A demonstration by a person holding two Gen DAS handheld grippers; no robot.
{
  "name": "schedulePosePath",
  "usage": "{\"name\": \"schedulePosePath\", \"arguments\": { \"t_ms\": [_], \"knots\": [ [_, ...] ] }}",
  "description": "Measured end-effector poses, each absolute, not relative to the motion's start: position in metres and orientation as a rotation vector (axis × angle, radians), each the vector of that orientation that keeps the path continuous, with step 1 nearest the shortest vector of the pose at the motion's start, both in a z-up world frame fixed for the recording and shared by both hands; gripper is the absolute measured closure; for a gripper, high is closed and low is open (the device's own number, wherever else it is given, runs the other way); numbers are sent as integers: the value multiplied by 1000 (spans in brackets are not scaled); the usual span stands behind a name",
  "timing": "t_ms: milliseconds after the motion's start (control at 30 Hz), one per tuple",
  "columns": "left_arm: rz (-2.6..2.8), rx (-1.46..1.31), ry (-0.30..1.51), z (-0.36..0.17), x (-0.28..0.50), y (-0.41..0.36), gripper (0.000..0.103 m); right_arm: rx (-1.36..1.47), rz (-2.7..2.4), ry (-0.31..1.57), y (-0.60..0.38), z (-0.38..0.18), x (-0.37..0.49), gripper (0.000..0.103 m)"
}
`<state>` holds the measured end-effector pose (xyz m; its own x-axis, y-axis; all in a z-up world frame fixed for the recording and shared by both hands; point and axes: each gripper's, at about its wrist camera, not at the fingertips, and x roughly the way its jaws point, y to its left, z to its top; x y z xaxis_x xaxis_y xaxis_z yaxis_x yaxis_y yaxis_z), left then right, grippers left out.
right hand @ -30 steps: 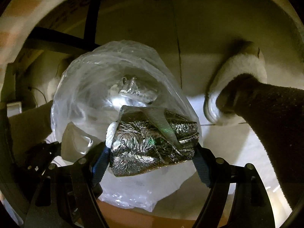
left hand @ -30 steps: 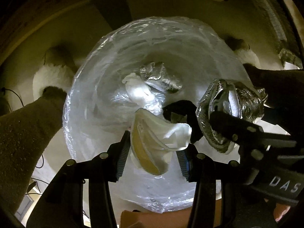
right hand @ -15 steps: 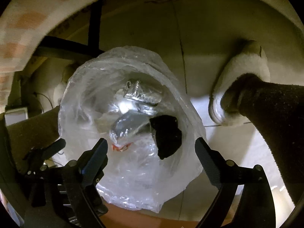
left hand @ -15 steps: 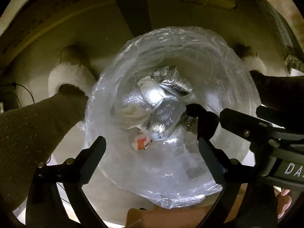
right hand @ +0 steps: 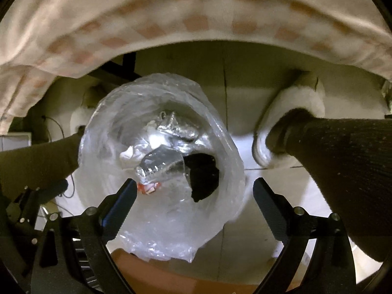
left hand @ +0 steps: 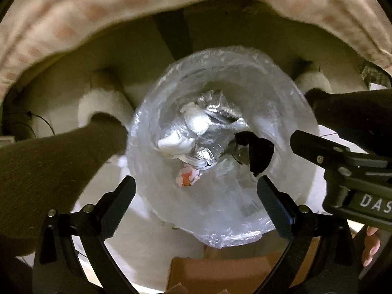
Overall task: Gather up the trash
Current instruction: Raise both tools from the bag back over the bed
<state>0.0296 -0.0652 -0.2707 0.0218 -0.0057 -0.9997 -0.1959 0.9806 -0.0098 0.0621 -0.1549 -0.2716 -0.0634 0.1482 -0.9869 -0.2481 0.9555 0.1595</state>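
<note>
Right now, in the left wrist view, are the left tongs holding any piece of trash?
No. The left tongs stand wide open with nothing between them, and the crumpled foil wrapper lies inside the clear plastic bag below.

A clear bag (left hand: 276, 112) holds silver foil (left hand: 220, 112), white paper (left hand: 196, 122), a black scrap (left hand: 259, 149) and a red-and-white bit (left hand: 187, 176) — under a cream cloth (right hand: 196, 14) checked pale orange.

A home is showing here: a checked tablecloth (right hand: 186, 24) is hanging over a table edge, 2 fluffy white slippers (right hand: 289, 112) are resting on a pale tiled floor (right hand: 245, 93) (grout lines crossing it), and a clear bag (left hand: 220, 220) is lining a bin and holding foil and tissue scraps.
</note>
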Motion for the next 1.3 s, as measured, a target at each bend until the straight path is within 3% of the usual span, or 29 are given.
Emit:
{"name": "schedulePosePath", "arguments": {
  "t_ms": [767,1300],
  "knots": [
    [90,-31,1146,-145,-17,-84,6,-124,363,1327,-170,-175,43,10],
    [-23,-82,808,-65,-37,-58,6,-109,493,950,-178,-71,42,10]
  ]
}}
